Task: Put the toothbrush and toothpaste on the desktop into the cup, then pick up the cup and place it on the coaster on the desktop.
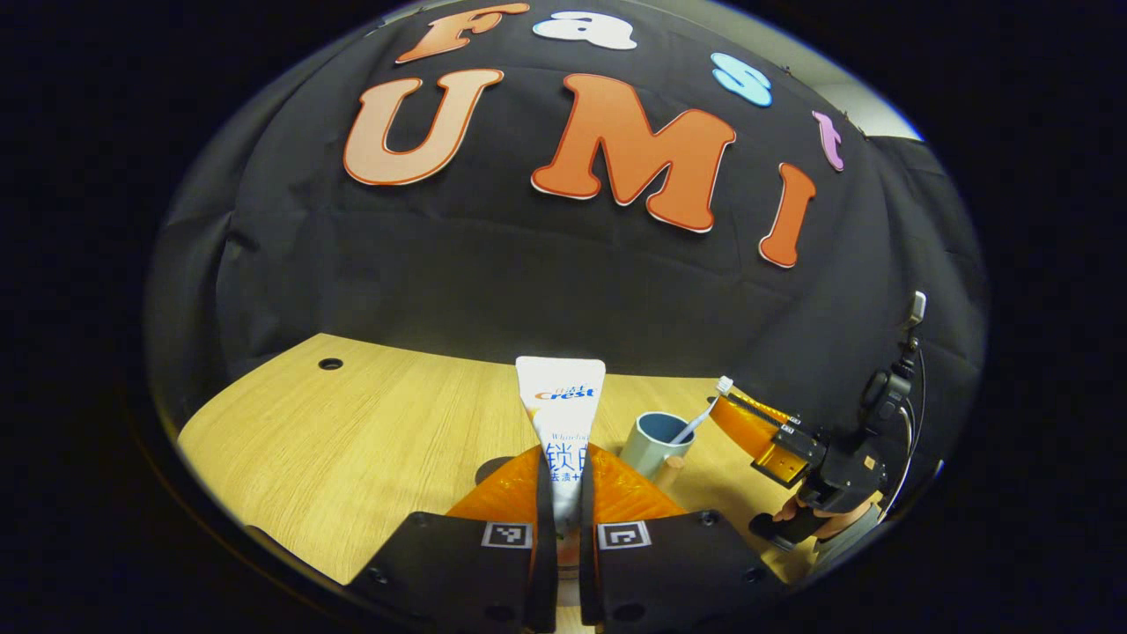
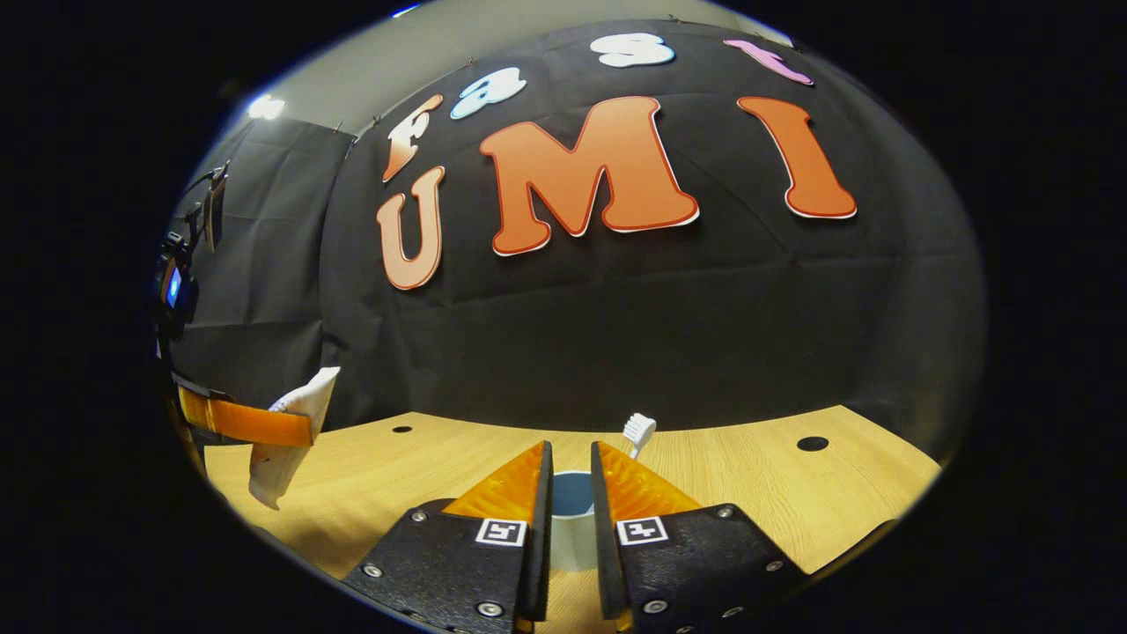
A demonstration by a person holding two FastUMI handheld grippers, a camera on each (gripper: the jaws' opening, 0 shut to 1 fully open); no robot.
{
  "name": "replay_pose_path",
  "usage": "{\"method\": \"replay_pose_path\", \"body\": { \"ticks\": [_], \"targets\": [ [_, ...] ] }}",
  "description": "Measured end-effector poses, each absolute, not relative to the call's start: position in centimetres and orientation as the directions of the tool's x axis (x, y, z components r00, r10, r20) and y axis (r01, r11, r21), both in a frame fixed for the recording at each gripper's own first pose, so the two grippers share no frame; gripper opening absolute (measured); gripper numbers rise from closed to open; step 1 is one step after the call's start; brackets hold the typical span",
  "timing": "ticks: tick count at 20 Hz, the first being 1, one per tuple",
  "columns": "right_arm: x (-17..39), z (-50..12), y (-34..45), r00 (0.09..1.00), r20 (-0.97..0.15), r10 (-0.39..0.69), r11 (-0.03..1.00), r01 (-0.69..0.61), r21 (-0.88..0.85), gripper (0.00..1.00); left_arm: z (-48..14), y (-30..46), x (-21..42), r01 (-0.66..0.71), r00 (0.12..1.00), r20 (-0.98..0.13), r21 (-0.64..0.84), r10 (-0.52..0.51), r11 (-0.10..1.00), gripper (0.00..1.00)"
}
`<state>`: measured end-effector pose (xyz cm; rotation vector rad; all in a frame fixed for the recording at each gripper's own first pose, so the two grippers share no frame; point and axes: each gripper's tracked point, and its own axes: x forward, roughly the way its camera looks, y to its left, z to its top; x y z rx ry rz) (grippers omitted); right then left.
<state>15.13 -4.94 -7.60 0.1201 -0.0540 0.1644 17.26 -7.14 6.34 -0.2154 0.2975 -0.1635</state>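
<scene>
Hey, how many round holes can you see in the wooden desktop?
2, both near the far edge in the right gripper view: one hole on the left, one on the right. The left gripper view shows one, probably one of those two. Others may be hidden.

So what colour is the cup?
The cup is greyish blue outside, darker blue inside. It shows best in the left gripper view.

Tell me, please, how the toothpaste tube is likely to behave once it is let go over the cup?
The toothpaste tube, pinched low in the left gripper, stands straight, so it seems fairly stiff. It looks long against the cup, so it would probably lean on the rim. With the toothbrush already leaning inside, the cup may tip easily.
</scene>
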Motion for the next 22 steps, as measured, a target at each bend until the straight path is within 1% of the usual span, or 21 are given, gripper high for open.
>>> {"method": "replay_pose_path", "body": {
  "ticks": [3, 4, 6, 9, 11, 12, 13, 14, 16, 20, 22],
  "targets": [
    [13.5, -7.1, -5.3, 0.986, 0.065, 0.155, 0.980, -0.162, 0.114, 0.31, 6.7, -8.6, 19.3, 0.171, 0.946, -0.230, -0.236, -0.226, 0.957, 0.13],
    [13.0, -7.1, -5.1, 0.985, 0.062, 0.159, 0.977, -0.167, 0.134, 0.35, 7.1, -9.2, 19.6, 0.187, 0.946, -0.217, -0.239, -0.240, 0.953, 0.14],
    [11.7, -6.8, -4.7, 0.983, 0.067, 0.173, 0.970, -0.182, 0.164, 0.39, 8.1, -10.6, 18.7, 0.216, 0.943, -0.194, -0.260, -0.269, 0.941, 0.14],
    [10.2, -6.0, -4.7, 0.983, 0.092, 0.161, 0.976, -0.173, 0.133, 0.43, 9.1, -12.0, 18.5, 0.256, 0.939, -0.147, -0.302, -0.310, 0.919, 0.13],
    [9.6, -5.4, -4.7, 0.983, 0.107, 0.148, 0.980, -0.160, 0.117, 0.48, 9.3, -12.8, 18.8, 0.278, 0.934, -0.136, -0.305, -0.331, 0.911, 0.13],
    [9.0, -5.3, -4.7, 0.983, 0.111, 0.146, 0.981, -0.159, 0.112, 0.53, 9.5, -13.2, 19.2, 0.287, 0.931, -0.132, -0.314, -0.341, 0.905, 0.13],
    [8.5, -5.3, -4.7, 0.983, 0.113, 0.144, 0.982, -0.156, 0.106, 0.56, 9.8, -13.6, 19.5, 0.294, 0.928, -0.130, -0.317, -0.349, 0.901, 0.13],
    [8.1, -5.3, -4.7, 0.984, 0.114, 0.140, 0.983, -0.151, 0.100, 0.63, 10.2, -13.9, 19.8, 0.298, 0.928, -0.124, -0.320, -0.352, 0.899, 0.13],
    [7.5, -5.3, -5.1, 0.985, 0.112, 0.128, 0.986, -0.138, 0.093, 0.71, 11.0, -14.4, 20.5, 0.311, 0.927, -0.103, -0.323, -0.360, 0.894, 0.13],
    [6.4, -5.7, -6.4, 0.990, 0.102, 0.099, 0.988, -0.110, 0.110, 0.77, 12.3, -15.2, 21.8, 0.320, 0.933, -0.054, -0.324, -0.355, 0.890, 0.13],
    [5.9, -5.8, -7.0, 0.991, 0.108, 0.084, 0.989, -0.096, 0.113, 0.78, 12.4, -15.6, 22.4, 0.325, 0.934, -0.034, -0.338, -0.357, 0.883, 0.13]
  ]
}}
